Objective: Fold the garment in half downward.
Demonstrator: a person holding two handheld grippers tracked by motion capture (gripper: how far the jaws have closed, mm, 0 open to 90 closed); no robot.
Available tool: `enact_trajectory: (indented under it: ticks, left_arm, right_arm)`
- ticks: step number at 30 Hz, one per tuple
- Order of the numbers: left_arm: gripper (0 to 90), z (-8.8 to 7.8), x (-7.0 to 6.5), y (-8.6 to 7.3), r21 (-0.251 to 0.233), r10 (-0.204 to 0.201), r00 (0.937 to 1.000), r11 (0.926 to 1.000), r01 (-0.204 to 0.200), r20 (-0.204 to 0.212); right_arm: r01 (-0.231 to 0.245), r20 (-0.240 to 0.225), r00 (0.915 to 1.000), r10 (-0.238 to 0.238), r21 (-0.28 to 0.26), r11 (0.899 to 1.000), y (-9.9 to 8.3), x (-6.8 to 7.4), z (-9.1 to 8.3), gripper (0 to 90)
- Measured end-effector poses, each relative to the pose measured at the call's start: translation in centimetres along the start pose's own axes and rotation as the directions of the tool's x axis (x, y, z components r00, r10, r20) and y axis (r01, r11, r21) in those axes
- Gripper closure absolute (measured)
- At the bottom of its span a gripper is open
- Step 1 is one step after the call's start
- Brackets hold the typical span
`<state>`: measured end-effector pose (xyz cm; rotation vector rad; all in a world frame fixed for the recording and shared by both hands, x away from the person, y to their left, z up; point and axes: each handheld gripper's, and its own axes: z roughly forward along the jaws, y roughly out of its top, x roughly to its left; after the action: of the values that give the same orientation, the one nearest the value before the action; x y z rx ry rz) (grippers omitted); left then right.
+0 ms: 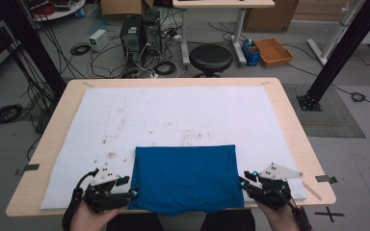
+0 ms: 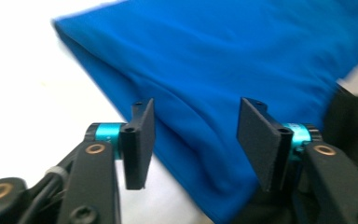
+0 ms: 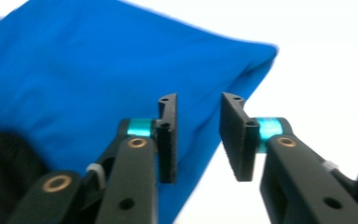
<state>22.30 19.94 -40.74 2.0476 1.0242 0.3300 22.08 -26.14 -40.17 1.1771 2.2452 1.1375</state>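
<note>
Both hands are holding the left gripper [image 1: 134, 193] and the right gripper [image 1: 241, 182] low, their fingers [image 2: 139, 142] standing apart and pointing inward.

No text, label, brand, number or sign is legible on anything here.

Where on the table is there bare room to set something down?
The white mat is bare from the blue cloth's far edge to the table's far edge. The near edge is crowded: left gripper, cloth, right gripper.
</note>
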Motion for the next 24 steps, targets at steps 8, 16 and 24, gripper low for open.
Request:
enact_trajectory:
  ticks: [8, 16, 24]
  left_arm:
    - [40.0, 3.4, 4.8, 3.7, -0.09, -0.078, 0.9964, 0.9931, 0.075, -0.031]
    - [44.8, 7.9, 8.2, 5.2, -0.044, -0.129, 0.9864, 0.9911, 0.126, -0.101]
    - [59.1, 9.1, 8.3, 4.7, 0.044, -0.095, 0.9879, 0.9939, 0.101, -0.123]
  right_arm:
    - [-0.126, 0.066, 0.9896, 0.128, -0.032, 0.991, 3.9, -4.9, 4.6, 61.4]
    - [-0.208, 0.111, 0.9726, 0.204, 0.027, 0.978, 4.8, -7.3, 9.8, 59.2]
    - [-0.169, 0.107, 0.9817, 0.157, 0.114, 0.979, 4.8, -7.3, 12.2, 69.5]
